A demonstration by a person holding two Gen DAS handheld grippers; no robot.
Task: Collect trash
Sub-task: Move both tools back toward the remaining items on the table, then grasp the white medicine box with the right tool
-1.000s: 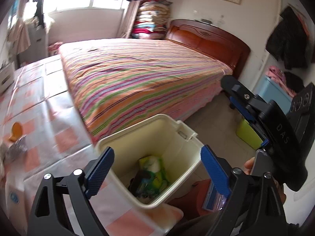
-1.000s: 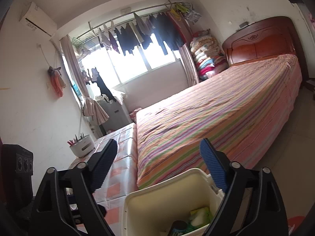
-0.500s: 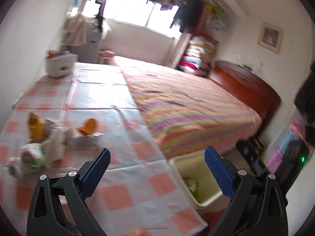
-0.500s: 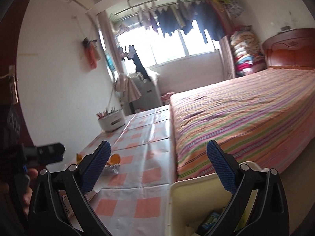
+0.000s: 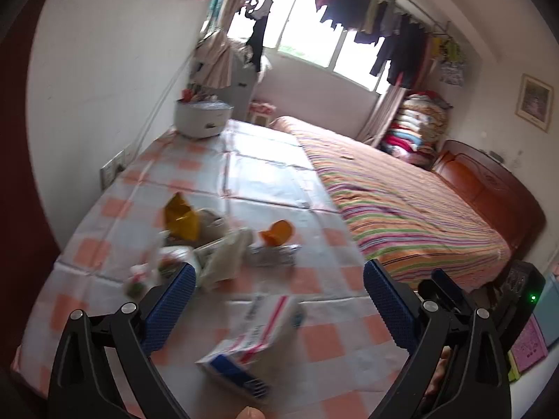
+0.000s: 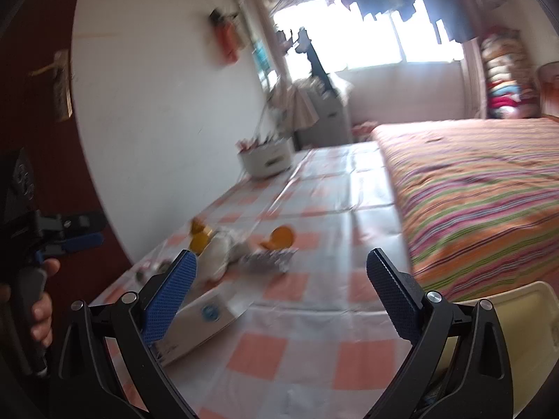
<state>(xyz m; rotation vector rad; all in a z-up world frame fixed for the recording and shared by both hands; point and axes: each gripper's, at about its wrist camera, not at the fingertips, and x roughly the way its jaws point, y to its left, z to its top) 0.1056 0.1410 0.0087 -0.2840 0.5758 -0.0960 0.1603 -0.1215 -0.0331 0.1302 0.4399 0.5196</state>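
2 grippers stand wide open and hold nothing, between one piece of trash and the next.

The left gripper (image 5: 277, 295) and right gripper (image 6: 281, 282), whose jaws have just been opening, hover clear of the checked table (image 5: 265, 174). The trash pile (image 5: 209, 241) lies ahead, a flat carton (image 5: 251, 335) nearer, and the bin (image 6: 524, 317) waits at the table's right edge. Next, I judge: pick 1 piece, descend, close.

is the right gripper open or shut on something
Open. In the right wrist view the right gripper has its blue-padded fingers spread wide, with only the pink-checked tablecloth showing between them, nothing held.
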